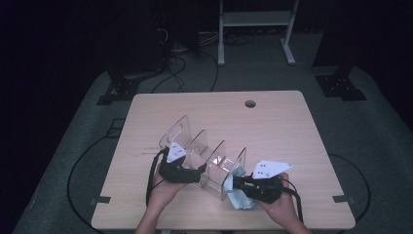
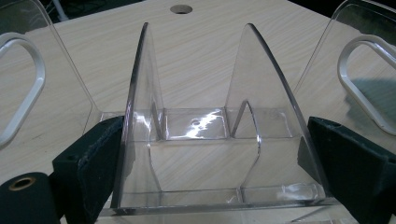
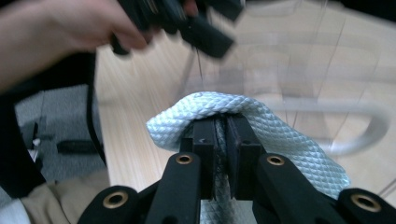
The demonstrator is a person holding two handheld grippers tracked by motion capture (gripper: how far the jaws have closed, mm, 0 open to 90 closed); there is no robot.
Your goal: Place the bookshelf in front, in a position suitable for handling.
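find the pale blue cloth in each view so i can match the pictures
High view: the pale blue cloth lies low and right of centre, at the near end of the clear acrylic rack, at the right gripper.
Left gripper view: not in it.
Right gripper view: centre, bunched over the tips of the shut jaws.
Shared landmark: the rack, with its white-rimmed handle cut-out.

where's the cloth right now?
The light blue cloth is pinched in the right gripper, low and right of centre in the high view, against the near-right end panel of the clear acrylic rack that the left gripper clamps.
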